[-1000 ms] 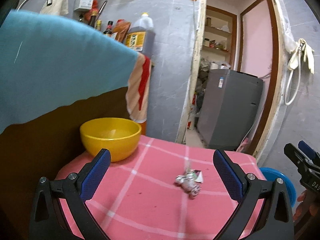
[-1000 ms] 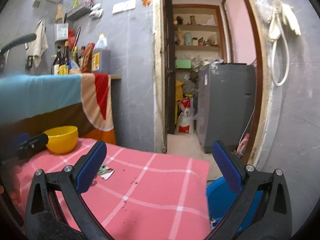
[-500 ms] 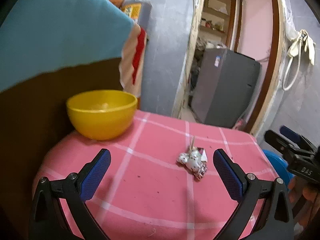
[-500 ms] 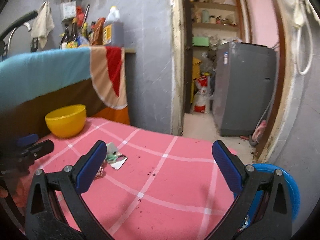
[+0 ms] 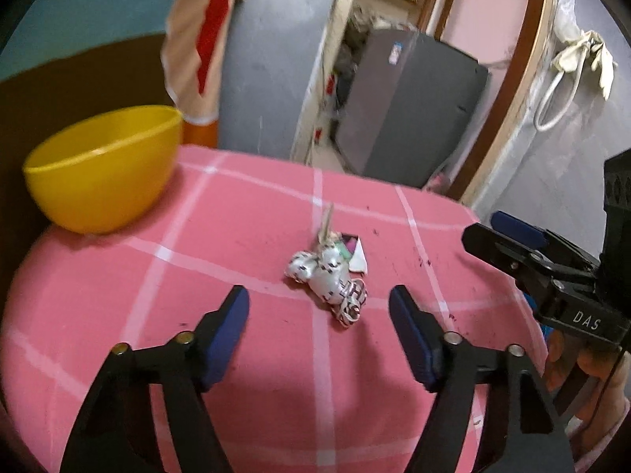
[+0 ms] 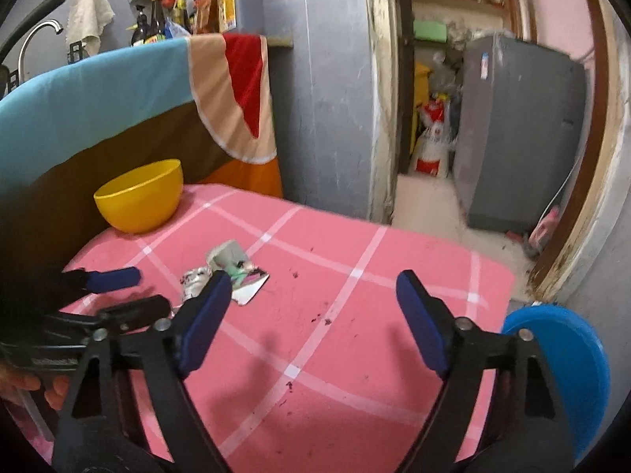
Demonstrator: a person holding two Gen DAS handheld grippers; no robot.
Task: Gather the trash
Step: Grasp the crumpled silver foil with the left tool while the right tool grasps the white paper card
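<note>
A crumpled silver wrapper (image 5: 329, 280) with a flat scrap behind it lies on the pink checked tablecloth (image 5: 244, 236). My left gripper (image 5: 319, 311) is open, its blue pads either side of the wrapper's near end, just short of it. In the right wrist view the wrapper (image 6: 232, 272) lies at the left, partly hidden behind the left finger. My right gripper (image 6: 315, 307) is open and empty above the cloth, to the right of the wrapper. The right gripper also shows at the right edge of the left wrist view (image 5: 524, 248).
A yellow bowl (image 5: 102, 165) stands at the table's back left. A blue bin (image 6: 564, 362) sits on the floor off the table's right edge. A cloth-draped counter (image 6: 98, 90) rises behind the table. Dark crumbs (image 6: 319, 319) dot the cloth.
My left gripper has dropped and moved forward to the wrapper, and its jaws have narrowed around it. My right gripper has lowered and tilted down towards the table.
</note>
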